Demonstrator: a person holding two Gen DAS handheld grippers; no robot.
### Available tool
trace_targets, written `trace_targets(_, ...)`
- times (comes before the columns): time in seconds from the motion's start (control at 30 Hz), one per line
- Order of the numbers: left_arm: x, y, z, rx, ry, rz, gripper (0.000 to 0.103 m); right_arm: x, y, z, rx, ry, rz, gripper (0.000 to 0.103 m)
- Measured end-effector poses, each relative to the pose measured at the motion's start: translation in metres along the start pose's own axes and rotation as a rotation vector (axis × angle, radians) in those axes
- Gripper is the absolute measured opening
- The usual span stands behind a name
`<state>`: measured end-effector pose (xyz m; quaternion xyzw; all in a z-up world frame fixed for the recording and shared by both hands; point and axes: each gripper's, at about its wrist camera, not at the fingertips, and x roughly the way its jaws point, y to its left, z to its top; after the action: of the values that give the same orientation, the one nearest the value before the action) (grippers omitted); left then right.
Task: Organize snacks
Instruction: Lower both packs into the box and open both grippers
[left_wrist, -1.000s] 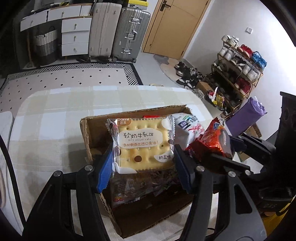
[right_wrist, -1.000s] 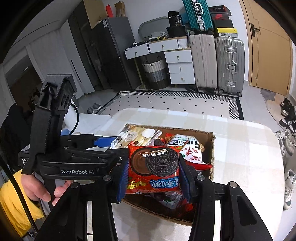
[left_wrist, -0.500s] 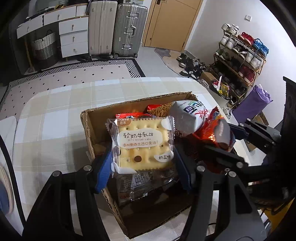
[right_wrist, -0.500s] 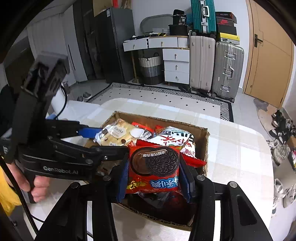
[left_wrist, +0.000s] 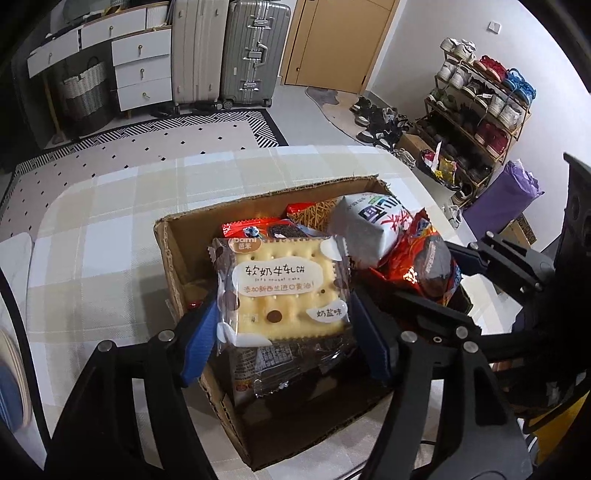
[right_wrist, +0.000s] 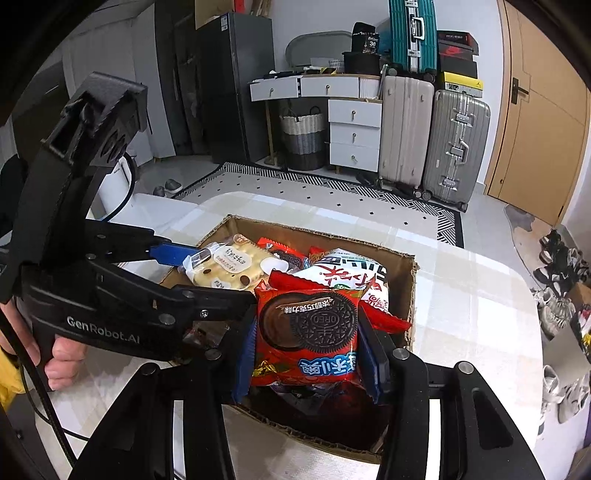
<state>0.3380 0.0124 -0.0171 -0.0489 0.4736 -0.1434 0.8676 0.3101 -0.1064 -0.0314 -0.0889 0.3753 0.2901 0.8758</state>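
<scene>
Since the earlier frame, both packets sit lower over the cardboard box (left_wrist: 173, 266), with more of its contents in view beyond the jaws. The left gripper (left_wrist: 282, 325) has its jaws opening around the cracker packet (left_wrist: 284, 291), which is between the blue pads; contact looks nearly gone. The right gripper (right_wrist: 306, 354) pinches the Oreo packet (right_wrist: 306, 328) firmly between its jaws. Beyond both sets of jaws lies the box on the checked surface (left_wrist: 103, 229), already holding a white noodle-style bag (left_wrist: 369, 225) and other packets. Recommended practice: finish spreading the left jaws, let the cracker packet settle flat, withdraw clear, then lower the Oreo packet alongside before release.
</scene>
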Motion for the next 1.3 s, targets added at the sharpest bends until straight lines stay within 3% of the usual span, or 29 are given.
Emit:
trace_targets(0.17,-0.007,0.006,0.004,-0.044,-0.008,-0.031,0.078,-0.003,-0.003,-0.002,0.011,-0.011,0.015,0.048)
trace_targets(0.83,-0.034,0.021,0.001,-0.098,-0.032,-0.03,0.078,0.005,0.009,-0.005,-0.052,0.002,-0.025,0.052)
trace_targets(1.03,-0.041,0.024,-0.009,-0.111,-0.051,-0.013,0.078,0.0,0.018,-0.005,-0.081,-0.025,-0.059,0.063)
trace_targets(1.3,-0.049,0.028,-0.019,-0.13,-0.058,-0.017,0.078,-0.006,0.024,-0.005,-0.091,-0.044,-0.07,0.064)
